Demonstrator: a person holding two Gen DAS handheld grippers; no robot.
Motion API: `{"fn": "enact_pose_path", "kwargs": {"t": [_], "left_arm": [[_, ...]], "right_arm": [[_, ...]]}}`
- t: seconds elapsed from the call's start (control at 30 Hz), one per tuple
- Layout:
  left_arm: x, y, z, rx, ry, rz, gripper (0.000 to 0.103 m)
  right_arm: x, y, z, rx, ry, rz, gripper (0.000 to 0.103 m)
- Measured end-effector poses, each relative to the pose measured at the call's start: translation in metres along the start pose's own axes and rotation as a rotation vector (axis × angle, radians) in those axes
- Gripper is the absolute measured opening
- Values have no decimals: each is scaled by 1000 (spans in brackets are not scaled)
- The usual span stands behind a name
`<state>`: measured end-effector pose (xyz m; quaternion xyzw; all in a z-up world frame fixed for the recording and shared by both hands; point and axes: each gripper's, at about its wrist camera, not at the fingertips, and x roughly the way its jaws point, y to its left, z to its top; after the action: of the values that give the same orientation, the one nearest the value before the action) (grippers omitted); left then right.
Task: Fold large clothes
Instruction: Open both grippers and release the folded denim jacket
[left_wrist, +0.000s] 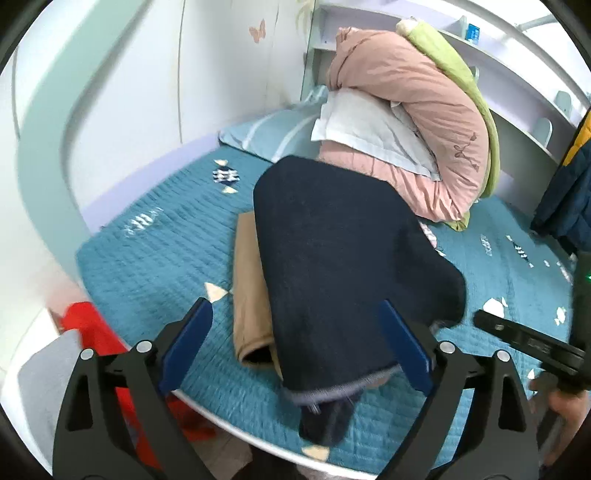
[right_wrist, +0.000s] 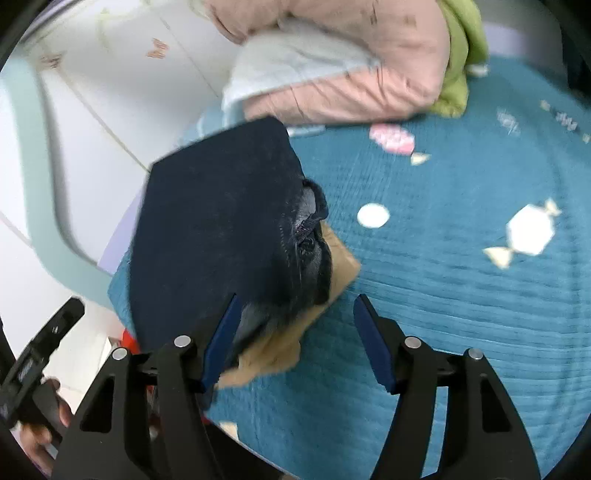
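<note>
A folded dark navy garment (left_wrist: 340, 266) lies on the teal quilted bed (left_wrist: 155, 266), on top of a folded tan garment (left_wrist: 249, 288). My left gripper (left_wrist: 297, 332) is open, its blue pads on either side of the navy garment's near end, not closed on it. In the right wrist view the navy garment (right_wrist: 218, 236) covers the tan one (right_wrist: 280, 347). My right gripper (right_wrist: 295, 332) is open and empty, its left pad (right_wrist: 221, 336) at the navy garment's near edge. The right gripper also shows in the left wrist view (left_wrist: 524, 339).
A pink duvet (left_wrist: 413, 110) with a white pillow (left_wrist: 373, 136) and green blanket (left_wrist: 461, 81) is piled at the bed's head. A striped blue pillow (left_wrist: 273, 136) lies beside it. A dark jacket (left_wrist: 569, 199) hangs at the right. A red thing (left_wrist: 96, 332) sits beside the bed's near edge.
</note>
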<state>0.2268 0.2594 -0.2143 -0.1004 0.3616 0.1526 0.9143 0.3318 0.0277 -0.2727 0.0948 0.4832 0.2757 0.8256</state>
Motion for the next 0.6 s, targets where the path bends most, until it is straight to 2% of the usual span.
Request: {"fn": "enact_pose_path", "kwargs": {"t": [0.07,0.2,0.33,0.6], "left_arm": [[-20,-11,-4,13,-11,41,94],[-66,-37,-11,32,-31,9,94],[-124,-66,-19,62,-94,-23,98],[-217,-106,-35,109,-175,-36,98]], "right_arm": [[-33,4,-8,-46,-24,-31,76],[-100,11,-23,-103,-37,-132,89],[-167,24,-42,-158,-157,-189,95],[-280,51,-87,-238,-402,-315,95]]}}
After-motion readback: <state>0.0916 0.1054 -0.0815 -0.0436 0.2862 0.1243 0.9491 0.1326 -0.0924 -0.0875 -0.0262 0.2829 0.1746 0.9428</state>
